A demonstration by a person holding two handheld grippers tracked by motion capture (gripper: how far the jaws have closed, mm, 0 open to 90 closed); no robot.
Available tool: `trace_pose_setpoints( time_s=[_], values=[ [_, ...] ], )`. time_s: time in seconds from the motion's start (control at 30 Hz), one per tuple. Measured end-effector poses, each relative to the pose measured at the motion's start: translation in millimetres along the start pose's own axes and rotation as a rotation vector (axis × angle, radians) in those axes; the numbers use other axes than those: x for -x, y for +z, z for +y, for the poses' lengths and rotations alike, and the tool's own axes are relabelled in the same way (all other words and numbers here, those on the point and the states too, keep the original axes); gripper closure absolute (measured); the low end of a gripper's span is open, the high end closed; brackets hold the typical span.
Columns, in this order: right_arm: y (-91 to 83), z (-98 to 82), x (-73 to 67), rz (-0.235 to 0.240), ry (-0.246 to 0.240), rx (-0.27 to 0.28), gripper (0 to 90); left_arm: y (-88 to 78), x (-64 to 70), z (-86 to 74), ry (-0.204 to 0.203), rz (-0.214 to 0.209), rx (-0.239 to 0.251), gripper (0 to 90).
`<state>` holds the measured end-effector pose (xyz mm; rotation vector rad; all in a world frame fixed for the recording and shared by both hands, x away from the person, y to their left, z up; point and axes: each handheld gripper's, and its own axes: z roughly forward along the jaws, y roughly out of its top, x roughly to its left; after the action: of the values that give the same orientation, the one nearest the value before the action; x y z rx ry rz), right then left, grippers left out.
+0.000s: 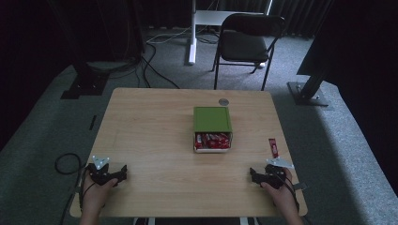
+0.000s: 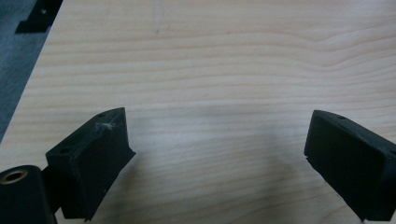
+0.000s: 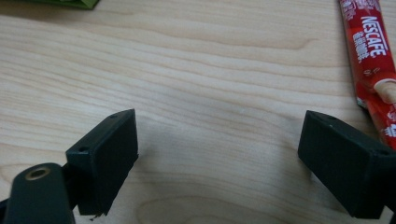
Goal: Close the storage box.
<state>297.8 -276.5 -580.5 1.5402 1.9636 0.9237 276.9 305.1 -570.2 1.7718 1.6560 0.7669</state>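
Currently both grippers, left (image 1: 123, 172) and right (image 1: 252, 175), sit jaws apart, empty; flat sachet (image 3: 369, 51) just beyond right gripper could skid off counter (image 1: 155, 126) edge.

The wooden table (image 1: 150, 136) carries a green box (image 1: 212, 119) near its middle, with red packets (image 1: 212, 141) inside its open front. One red sachet (image 1: 273, 147) lies alone near the right edge.
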Motion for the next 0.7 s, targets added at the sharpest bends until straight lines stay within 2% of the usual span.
trace_pose_setpoints(
  time_s=[0.13,0.23,0.7],
  values=[
    [0.8,0.3,-1.9,-0.012,-0.015,-0.009,11.6,0.5,-1.1,-1.5,-0.007,0.022,-0.049,7.7],
    [1.1,0.4,-2.8,-0.013,-0.024,-0.013,11.3,-0.1,-2.1,-2.4,-0.025,0.026,-0.050,7.6],
    [1.6,0.8,-2.7,-0.011,-0.021,-0.015,11.0,-0.3,-1.0,-2.7,-0.036,0.035,-0.049,7.5]
  ],
)
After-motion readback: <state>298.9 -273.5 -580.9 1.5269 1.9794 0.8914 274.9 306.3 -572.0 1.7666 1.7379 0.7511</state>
